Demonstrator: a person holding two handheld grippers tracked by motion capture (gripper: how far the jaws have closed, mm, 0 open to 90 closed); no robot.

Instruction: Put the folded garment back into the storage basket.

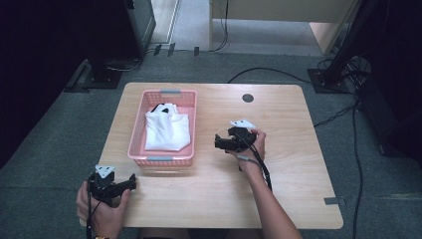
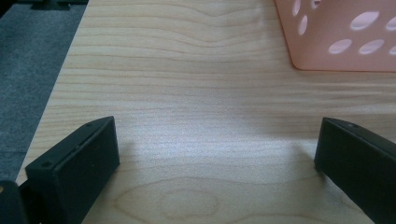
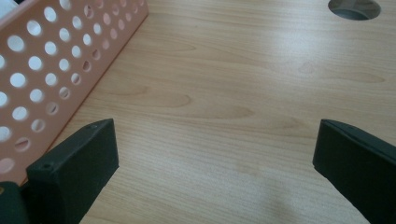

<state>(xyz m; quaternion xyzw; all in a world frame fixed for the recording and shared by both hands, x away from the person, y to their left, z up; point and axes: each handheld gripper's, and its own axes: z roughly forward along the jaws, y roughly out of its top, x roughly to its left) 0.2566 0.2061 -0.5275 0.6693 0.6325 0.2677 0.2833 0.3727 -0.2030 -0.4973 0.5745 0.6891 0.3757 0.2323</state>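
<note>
Two bare forearms entered from the bottom of the high view, sleeveless as far as could be seen. The left hand (image 1: pixel 102 211) at lower left wore a band at the wrist. Each hand carried a black gripper: the left gripper (image 1: pixel 133 181) and the right gripper (image 1: pixel 218 141), each topped by a pale grey three-cornered plate. A dark cable trailed along the right forearm. In the gripper views, the blocky matte black jaws showed small screw holes.

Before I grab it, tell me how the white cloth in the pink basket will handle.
The white cloth lies folded with soft creases, so it will probably go floppy and unfold when lifted. It looks light for its bulk. The pink basket seems thin perforated plastic, so it may slide if the cloth drags.
</note>
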